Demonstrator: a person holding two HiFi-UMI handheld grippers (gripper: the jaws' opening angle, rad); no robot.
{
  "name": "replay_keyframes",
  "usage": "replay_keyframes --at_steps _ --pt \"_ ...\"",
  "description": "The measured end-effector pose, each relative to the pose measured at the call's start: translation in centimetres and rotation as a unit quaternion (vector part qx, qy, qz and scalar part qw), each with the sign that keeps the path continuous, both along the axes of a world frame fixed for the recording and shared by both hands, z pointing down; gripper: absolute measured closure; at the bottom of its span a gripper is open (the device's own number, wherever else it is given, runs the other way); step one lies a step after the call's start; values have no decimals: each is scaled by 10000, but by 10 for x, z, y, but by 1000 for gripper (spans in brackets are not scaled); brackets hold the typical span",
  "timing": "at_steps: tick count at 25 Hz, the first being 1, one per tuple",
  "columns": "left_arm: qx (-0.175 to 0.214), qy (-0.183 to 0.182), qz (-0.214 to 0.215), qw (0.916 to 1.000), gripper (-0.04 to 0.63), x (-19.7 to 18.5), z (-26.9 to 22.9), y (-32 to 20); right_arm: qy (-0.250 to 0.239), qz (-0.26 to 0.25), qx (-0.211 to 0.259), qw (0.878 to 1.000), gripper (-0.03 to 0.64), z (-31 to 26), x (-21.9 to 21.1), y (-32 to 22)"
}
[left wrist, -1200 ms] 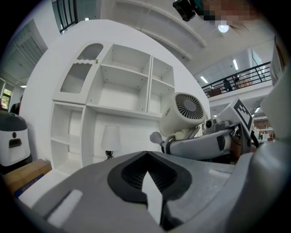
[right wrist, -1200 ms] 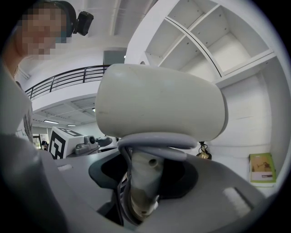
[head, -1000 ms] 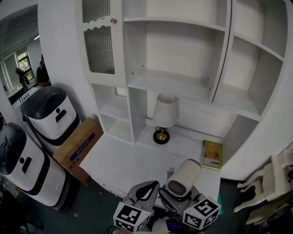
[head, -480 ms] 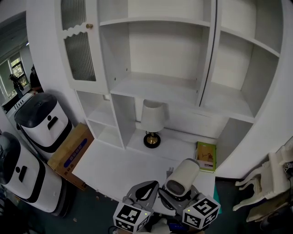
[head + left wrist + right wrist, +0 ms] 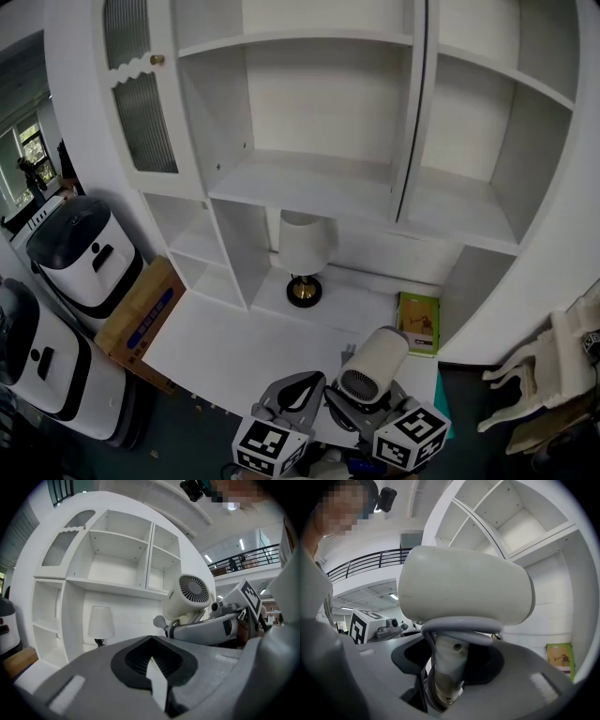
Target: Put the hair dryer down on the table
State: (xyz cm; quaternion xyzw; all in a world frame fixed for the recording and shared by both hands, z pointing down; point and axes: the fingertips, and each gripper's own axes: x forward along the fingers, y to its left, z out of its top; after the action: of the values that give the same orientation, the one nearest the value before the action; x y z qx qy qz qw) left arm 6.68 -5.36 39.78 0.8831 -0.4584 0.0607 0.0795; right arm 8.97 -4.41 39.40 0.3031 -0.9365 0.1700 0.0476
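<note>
Right gripper (image 5: 352, 412): clamped on the handle of the cream plastic hair dryer (image 5: 375, 364), which is held upright over the white table (image 5: 234, 342) near its front edge | Left gripper (image 5: 298, 386): jaws closed together, nothing held.

Soft, even light fills the head view: the white shelving (image 5: 309, 178) is bright, the bottom edge is dim, and a window (image 5: 28, 150) glows at the upper left. Every view bows strongly toward its edges. Both gripper views have black corners and a blurred foreground. The hair dryer (image 5: 464, 592) is shaded underneath.
</note>
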Motion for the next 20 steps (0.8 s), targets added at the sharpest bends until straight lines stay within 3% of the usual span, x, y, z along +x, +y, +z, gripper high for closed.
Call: replay_keyframes --at_steps 20 --pt "46 -102 273 9996 595 31 5 -22 -18 314 -56 9995 394 6 31 -20"
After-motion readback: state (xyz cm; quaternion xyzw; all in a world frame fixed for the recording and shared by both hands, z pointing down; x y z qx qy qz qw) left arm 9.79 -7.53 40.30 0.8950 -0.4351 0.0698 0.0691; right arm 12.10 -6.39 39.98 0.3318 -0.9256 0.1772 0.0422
